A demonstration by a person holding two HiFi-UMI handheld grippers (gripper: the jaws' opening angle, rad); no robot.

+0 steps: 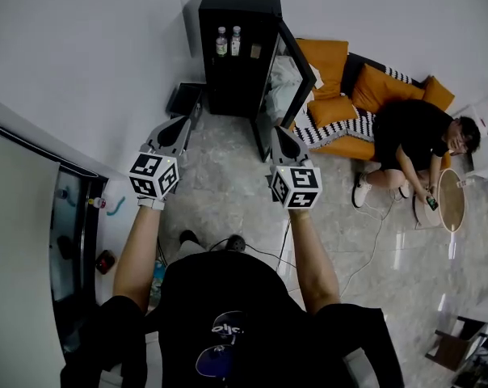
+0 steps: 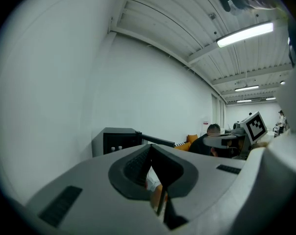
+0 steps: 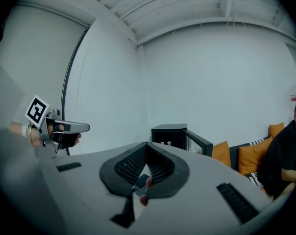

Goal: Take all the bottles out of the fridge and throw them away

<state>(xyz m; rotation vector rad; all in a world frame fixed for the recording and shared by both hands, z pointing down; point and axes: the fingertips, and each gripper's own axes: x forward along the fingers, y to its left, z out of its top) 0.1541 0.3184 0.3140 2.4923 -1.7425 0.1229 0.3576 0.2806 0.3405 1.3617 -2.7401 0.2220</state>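
A small black fridge (image 1: 236,51) stands against the far wall with its glass door (image 1: 288,87) swung open to the right. Two clear bottles (image 1: 221,42) (image 1: 236,40) stand side by side on its upper shelf. My left gripper (image 1: 182,126) and right gripper (image 1: 277,134) are held out side by side over the floor, well short of the fridge, both shut and empty. From the left gripper view, the fridge (image 2: 119,140) sits far beyond the shut left gripper (image 2: 150,150). The right gripper view shows the fridge (image 3: 170,135) past the shut right gripper (image 3: 147,147).
A person (image 1: 414,148) sits on the floor against an orange sofa (image 1: 341,95) right of the fridge door. A round side table (image 1: 452,200) stands near them. Cables (image 1: 365,249) run across the marble floor. A black box (image 1: 183,99) lies left of the fridge. A dark glass door (image 1: 70,249) is at my left.
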